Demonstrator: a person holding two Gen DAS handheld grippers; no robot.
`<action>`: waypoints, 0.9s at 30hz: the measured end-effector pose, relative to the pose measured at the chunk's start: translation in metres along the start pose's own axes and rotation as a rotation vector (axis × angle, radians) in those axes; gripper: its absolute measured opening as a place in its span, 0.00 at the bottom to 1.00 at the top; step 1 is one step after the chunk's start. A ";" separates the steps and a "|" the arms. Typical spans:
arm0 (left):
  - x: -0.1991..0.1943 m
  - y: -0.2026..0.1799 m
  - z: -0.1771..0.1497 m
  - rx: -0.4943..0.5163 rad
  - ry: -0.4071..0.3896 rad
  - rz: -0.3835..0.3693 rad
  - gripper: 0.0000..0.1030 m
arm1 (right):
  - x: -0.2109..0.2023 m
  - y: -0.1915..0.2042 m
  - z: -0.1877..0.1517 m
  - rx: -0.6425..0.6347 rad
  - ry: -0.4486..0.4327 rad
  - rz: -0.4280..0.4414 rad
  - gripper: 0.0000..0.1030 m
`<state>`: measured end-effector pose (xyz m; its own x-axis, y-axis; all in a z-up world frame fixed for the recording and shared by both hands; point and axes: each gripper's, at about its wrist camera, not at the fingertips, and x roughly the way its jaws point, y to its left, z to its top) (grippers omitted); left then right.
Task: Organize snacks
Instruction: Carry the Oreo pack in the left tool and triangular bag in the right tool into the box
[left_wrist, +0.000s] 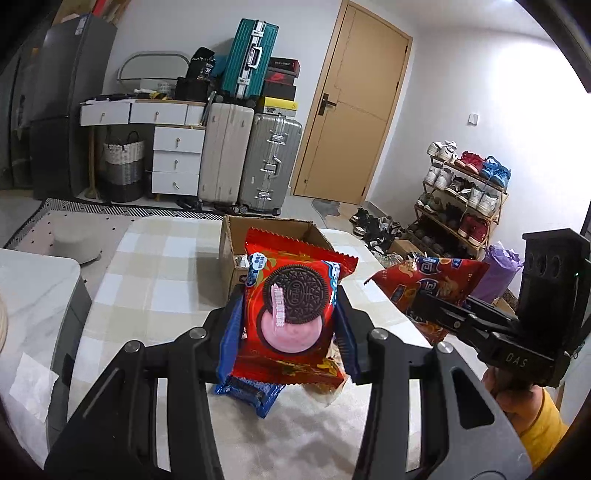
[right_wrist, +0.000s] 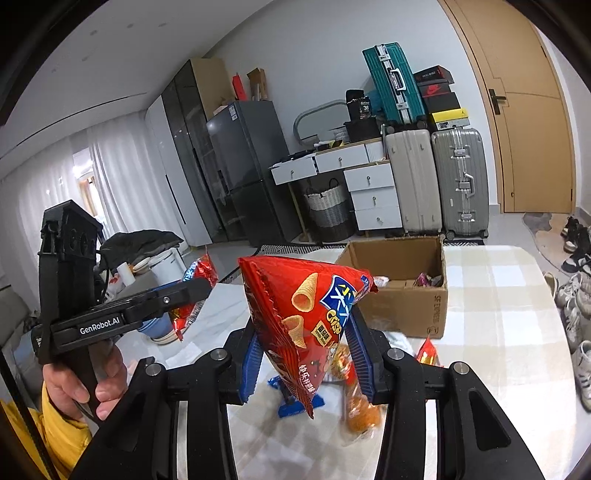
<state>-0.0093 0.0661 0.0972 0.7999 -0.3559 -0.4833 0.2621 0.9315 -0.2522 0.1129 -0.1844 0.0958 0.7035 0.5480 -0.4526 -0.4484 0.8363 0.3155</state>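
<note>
1. Up above the desk (left_wrist: 155, 266), the left gripper (left_wrist: 291, 325) has its jaws closed on a red Oreo packet (left_wrist: 295, 314), which stands upright between the 2 blue pads (left_wrist: 231, 343) with its printed cookie facing the left wrist camera.
2. Beyond that packet sits an open cardboard box (left_wrist: 236, 251) on the checked cloth of the desk, with a few wrappers visible inside it from the right wrist view.
3. Under the left gripper, a blue snack packet (left_wrist: 255, 395) and another red-and-orange wrapper (left_wrist: 295, 373) lie on the desk; whether they touch each other cannot be told.
4. The right gripper (right_wrist: 306, 354) has its jaws clamped on a red Crisp cone-snack bag (right_wrist: 306, 314), pinched low so that the bag fans out upward and tilts toward the box (right_wrist: 402, 310).
5. Below that bag, loose snacks lie on the desk: a blue packet (right_wrist: 291, 406), an orange packet (right_wrist: 362, 413) and a small red packet (right_wrist: 428, 350), all blurred.
6. Each gripper shows in the other's view: the right one (left_wrist: 436, 306) with its red bag (left_wrist: 436, 277) at the right of the left wrist picture, the left one (right_wrist: 184, 295) at the left of the right wrist picture, held by a hand (right_wrist: 85, 384) in a yellow sleeve.
7. Behind the desk stand 3 suitcases (left_wrist: 269, 162), a white drawer unit (left_wrist: 177, 162), a wooden door (left_wrist: 354, 110) and a shoe rack (left_wrist: 461, 195).
</note>
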 end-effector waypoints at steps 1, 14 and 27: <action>0.003 0.002 0.002 0.001 0.003 0.000 0.40 | 0.002 -0.001 0.004 -0.007 0.001 -0.001 0.42; 0.085 0.000 0.071 0.041 0.041 0.015 0.40 | 0.042 -0.036 0.075 -0.022 -0.004 -0.027 0.42; 0.233 0.003 0.142 0.034 0.157 0.070 0.40 | 0.116 -0.092 0.121 0.035 0.085 -0.051 0.42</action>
<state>0.2541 -0.0033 0.1029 0.7233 -0.2950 -0.6244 0.2288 0.9555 -0.1864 0.3023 -0.2003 0.1151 0.6751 0.5056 -0.5372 -0.3928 0.8627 0.3185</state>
